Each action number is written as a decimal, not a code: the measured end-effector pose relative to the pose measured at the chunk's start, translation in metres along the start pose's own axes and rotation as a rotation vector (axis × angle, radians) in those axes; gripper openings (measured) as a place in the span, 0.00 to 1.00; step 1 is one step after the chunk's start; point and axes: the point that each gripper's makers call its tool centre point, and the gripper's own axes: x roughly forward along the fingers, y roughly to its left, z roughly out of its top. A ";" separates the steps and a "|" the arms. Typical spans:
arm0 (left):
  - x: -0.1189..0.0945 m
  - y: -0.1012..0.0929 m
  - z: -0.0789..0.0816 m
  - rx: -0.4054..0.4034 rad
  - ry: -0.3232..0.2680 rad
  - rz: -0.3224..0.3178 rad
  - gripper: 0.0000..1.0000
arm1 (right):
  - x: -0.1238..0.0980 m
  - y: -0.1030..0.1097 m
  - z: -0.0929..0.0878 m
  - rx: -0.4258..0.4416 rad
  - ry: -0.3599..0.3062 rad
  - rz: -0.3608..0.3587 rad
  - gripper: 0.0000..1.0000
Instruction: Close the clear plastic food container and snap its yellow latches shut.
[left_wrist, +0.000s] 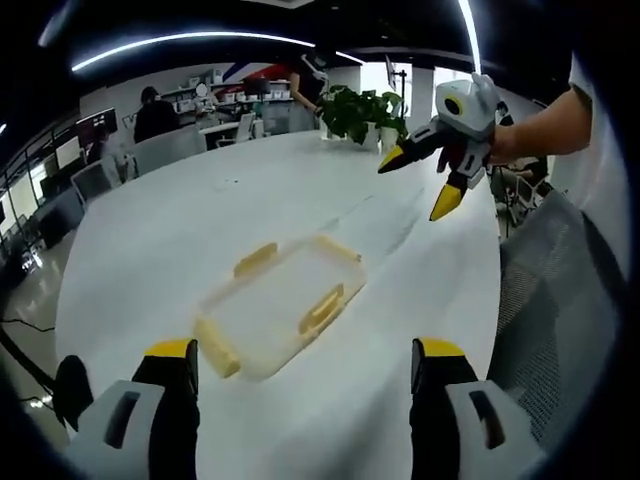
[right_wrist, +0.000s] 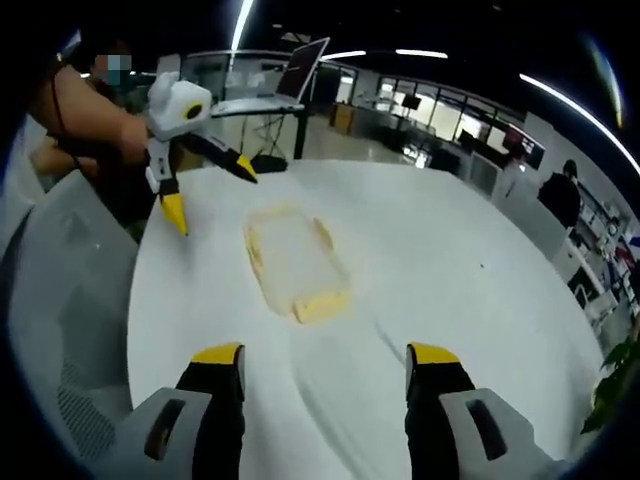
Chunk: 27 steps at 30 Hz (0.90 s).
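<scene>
A clear plastic food container (left_wrist: 280, 305) with yellow latches lies flat on the white table, lid on top. In the left gripper view my left gripper (left_wrist: 305, 365) is open, its jaws wide apart just short of the container's near side. The right gripper (left_wrist: 420, 180) hangs open in the air above the table's far right, held by a hand. In the right gripper view the same container (right_wrist: 292, 258) lies mid-table ahead of my open right gripper (right_wrist: 325, 360). The left gripper (right_wrist: 205, 190) hovers open beyond the container's left end.
The round white table (left_wrist: 180, 230) stretches wide around the container. A potted plant (left_wrist: 362, 112) stands at its far edge. A grey mesh chair (left_wrist: 560, 300) sits by the table's right side. A laptop stand (right_wrist: 290, 75) and office desks with people lie beyond.
</scene>
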 end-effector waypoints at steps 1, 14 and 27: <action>0.000 0.001 0.001 0.004 -0.001 0.000 0.88 | 0.001 0.001 0.001 -0.003 -0.001 0.003 0.64; 0.001 0.005 -0.001 0.032 0.023 -0.014 0.87 | 0.011 0.000 0.008 -0.021 -0.006 0.042 0.64; 0.007 0.009 -0.002 0.067 0.053 -0.038 0.83 | 0.025 0.000 0.015 -0.068 0.005 0.085 0.62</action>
